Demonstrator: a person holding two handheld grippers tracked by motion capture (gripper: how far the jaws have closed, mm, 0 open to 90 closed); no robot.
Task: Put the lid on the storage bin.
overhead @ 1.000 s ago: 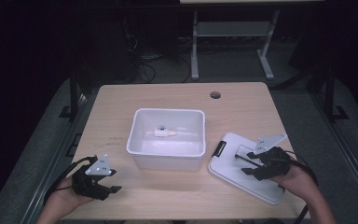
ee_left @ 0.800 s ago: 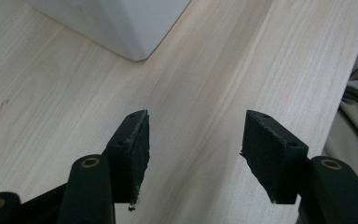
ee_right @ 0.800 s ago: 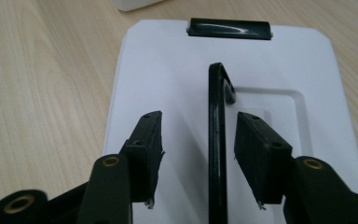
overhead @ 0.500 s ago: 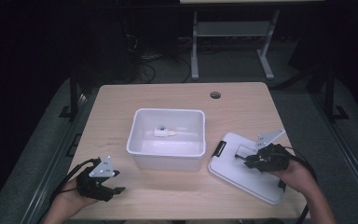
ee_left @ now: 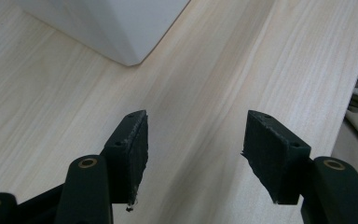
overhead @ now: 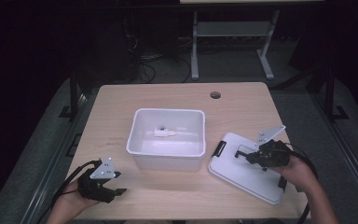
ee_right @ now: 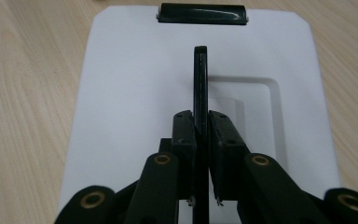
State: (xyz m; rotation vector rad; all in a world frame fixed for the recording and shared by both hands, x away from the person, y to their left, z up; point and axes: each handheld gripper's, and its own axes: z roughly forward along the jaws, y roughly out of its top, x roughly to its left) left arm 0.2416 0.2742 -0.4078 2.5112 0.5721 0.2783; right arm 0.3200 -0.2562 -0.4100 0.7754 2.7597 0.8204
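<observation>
1. since a second ago our right gripper (ee_right: 200,135) slid further onto the white lid (overhead: 242,170) and pinches its black handle (ee_right: 200,81).
2. our left gripper (ee_left: 193,140) sits wide apart near the white tub (overhead: 165,140).

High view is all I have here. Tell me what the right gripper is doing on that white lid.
Observer: The right gripper is shut on the lid's black handle, which stands upright on edge.
Operator: Report the left gripper.
Observer: The left gripper is open over bare table, with nothing between the jaws.
Operator: Say what lies ahead of it.
Observer: A corner of the white bin, apart from the jaws.
</observation>
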